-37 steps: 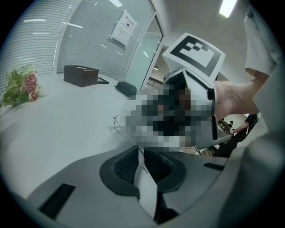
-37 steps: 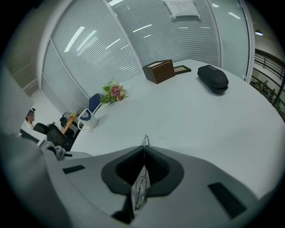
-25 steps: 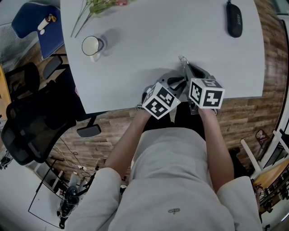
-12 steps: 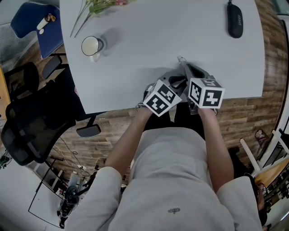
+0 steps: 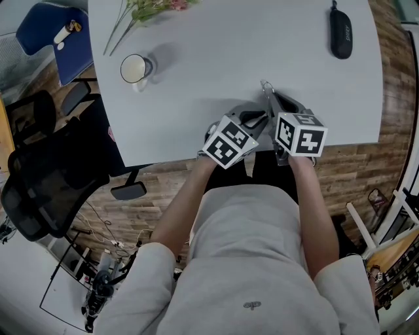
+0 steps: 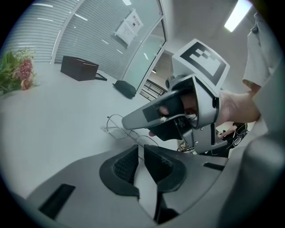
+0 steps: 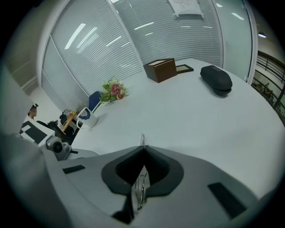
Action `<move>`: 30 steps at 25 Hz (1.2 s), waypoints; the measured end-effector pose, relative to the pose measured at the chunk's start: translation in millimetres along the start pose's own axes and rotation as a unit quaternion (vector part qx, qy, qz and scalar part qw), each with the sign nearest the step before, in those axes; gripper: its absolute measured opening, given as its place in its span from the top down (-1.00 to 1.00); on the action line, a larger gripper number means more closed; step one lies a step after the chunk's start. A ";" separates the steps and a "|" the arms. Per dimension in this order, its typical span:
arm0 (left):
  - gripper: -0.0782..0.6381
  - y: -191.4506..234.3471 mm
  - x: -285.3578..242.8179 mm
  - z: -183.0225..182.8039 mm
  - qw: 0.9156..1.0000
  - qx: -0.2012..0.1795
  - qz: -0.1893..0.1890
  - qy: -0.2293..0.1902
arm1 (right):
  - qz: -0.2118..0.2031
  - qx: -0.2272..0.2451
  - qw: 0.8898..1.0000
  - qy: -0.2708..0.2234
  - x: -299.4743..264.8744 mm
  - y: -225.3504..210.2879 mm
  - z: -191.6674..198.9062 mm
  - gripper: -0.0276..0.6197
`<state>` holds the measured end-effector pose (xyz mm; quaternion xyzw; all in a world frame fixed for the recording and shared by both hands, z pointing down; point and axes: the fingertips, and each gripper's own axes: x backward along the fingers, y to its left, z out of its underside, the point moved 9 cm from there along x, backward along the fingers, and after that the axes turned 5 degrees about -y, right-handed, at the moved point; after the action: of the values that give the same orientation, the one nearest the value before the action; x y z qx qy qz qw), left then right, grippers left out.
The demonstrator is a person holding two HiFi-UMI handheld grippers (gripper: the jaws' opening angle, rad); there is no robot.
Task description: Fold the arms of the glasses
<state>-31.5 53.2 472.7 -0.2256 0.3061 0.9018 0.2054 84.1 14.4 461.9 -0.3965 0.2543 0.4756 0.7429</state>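
Observation:
Thin wire-framed glasses point(image 5: 265, 88) hang just above the white table point(image 5: 229, 52) near its front edge. My right gripper point(image 5: 273, 101) is shut on them. In the right gripper view the wire frame point(image 7: 141, 185) stands edge-on between the closed pads of the right gripper point(image 7: 142, 153), with one tip poking out past them. My left gripper point(image 5: 260, 119) comes in from the left, close beside the right one. In the left gripper view its jaws point(image 6: 140, 153) are nearly together, and a thin arm of the glasses point(image 6: 116, 129) runs into their tips. The right gripper point(image 6: 133, 119) holds the far side.
A white mug point(image 5: 134, 67) and a bunch of flowers point(image 5: 147, 8) sit at the table's far left. A black case point(image 5: 340, 33) lies at the far right. A brown box point(image 7: 160, 69) stands at the far edge. A black office chair point(image 5: 46, 176) is left of me.
The left gripper has rolled slightly and shifted a little. The right gripper and the glasses have stayed where they were.

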 end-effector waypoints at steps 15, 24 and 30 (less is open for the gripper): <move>0.69 25.3 36.7 11.9 0.998 0.026 -0.050 -0.007 | -0.005 0.036 0.999 0.010 -16.5 23.1 -10.8 0.88; 0.69 34.1 49.8 15.7 0.997 0.033 -0.063 -0.014 | -0.006 0.064 0.998 0.027 -30.3 34.2 -8.3 0.87; 0.69 38.1 56.8 15.2 0.997 0.034 -0.068 -0.019 | -0.001 0.077 0.996 0.038 -37.9 36.2 -5.6 0.86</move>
<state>-101.3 48.5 470.8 -0.2219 0.3169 0.8788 0.2794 35.3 -0.9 474.9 -0.3565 0.3176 0.4382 0.7616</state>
